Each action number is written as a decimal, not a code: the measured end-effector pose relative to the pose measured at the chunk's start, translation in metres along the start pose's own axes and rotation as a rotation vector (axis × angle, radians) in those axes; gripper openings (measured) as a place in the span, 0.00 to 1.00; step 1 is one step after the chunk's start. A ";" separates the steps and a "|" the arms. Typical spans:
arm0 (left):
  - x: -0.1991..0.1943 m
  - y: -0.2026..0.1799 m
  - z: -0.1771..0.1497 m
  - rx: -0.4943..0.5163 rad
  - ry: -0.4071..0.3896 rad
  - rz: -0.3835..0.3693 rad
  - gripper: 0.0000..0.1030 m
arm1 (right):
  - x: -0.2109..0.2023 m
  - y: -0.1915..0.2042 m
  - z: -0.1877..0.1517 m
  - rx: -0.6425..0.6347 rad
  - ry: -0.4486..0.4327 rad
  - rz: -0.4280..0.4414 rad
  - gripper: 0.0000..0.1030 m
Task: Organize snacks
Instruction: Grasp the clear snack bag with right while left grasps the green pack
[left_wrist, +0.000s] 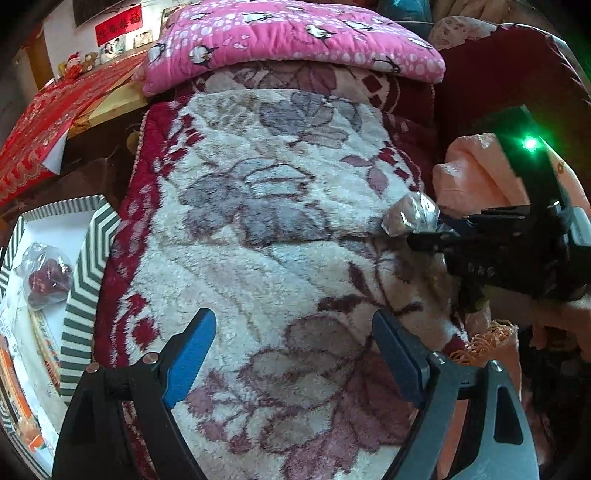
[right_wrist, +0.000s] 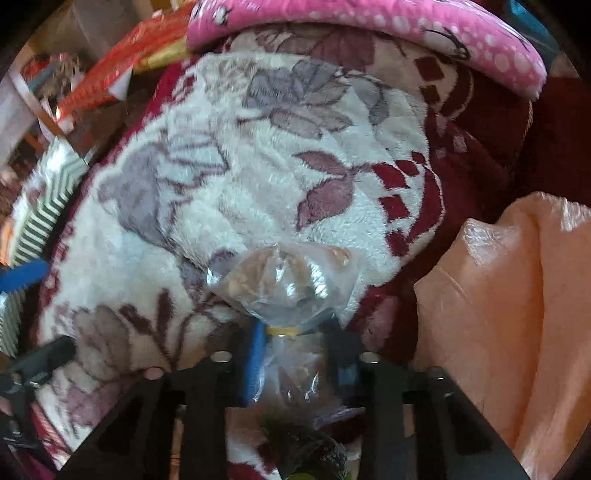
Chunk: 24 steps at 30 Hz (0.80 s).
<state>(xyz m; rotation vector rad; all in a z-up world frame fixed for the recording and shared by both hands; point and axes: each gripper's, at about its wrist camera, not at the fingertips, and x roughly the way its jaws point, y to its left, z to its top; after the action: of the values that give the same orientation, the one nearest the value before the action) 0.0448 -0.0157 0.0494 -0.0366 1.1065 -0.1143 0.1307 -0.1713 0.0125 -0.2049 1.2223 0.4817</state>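
Left wrist view: the left gripper (left_wrist: 293, 354) hangs over a fleecy floral blanket (left_wrist: 280, 206), its jaws spread wide with only blanket between them.
Left gripper fingers: one blue-padded finger (left_wrist: 190, 354) at 7 o'clock, one dark finger (left_wrist: 400, 360) at 5 o'clock, neither touching any snack.
Right gripper in left view: the right gripper (left_wrist: 430, 236) comes in from 3 o'clock, a green light (left_wrist: 530, 143) glowing on its body.
Snack bag: a clear plastic bag of pale snack pieces (left_wrist: 412, 216) sits at the right gripper's tip, at 3 o'clock in the left view, lying against the blanket.
Right wrist view: the right gripper (right_wrist: 299, 354) is pinched tight on the neck of the same bag (right_wrist: 284, 280), which bulges out ahead of the fingers toward the centre of the frame.
Bag tie: a yellow band (right_wrist: 282, 330) cinches the neck level with the fingertips.
Striped box: an open box with green-and-white chevron walls (left_wrist: 86, 266) stands at 9 o'clock in the left view, just beside the blanket's edge.
Box contents: a clear bag of dark red fruit (left_wrist: 46, 275) lies inside, with printed packets (left_wrist: 22, 402) below it.
Pillow: a pink penguin-print pillow (left_wrist: 291, 40) rests on the blanket at 12 o'clock.
Peach cloth: folded peach fabric (right_wrist: 517, 295) lies at 3 o'clock in the right view.
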 end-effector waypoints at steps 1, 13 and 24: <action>0.000 -0.003 0.001 0.006 -0.003 -0.007 0.83 | -0.006 -0.002 -0.001 0.001 -0.021 -0.005 0.25; 0.009 -0.078 0.007 0.105 -0.006 -0.229 0.83 | -0.109 -0.030 0.003 0.091 -0.284 -0.073 0.24; 0.054 -0.127 0.022 0.049 0.067 -0.223 0.84 | -0.135 -0.060 -0.002 0.175 -0.358 -0.064 0.24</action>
<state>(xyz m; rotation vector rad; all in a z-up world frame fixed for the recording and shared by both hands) 0.0787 -0.1480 0.0221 -0.1132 1.1640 -0.3445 0.1220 -0.2577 0.1319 -0.0061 0.8985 0.3357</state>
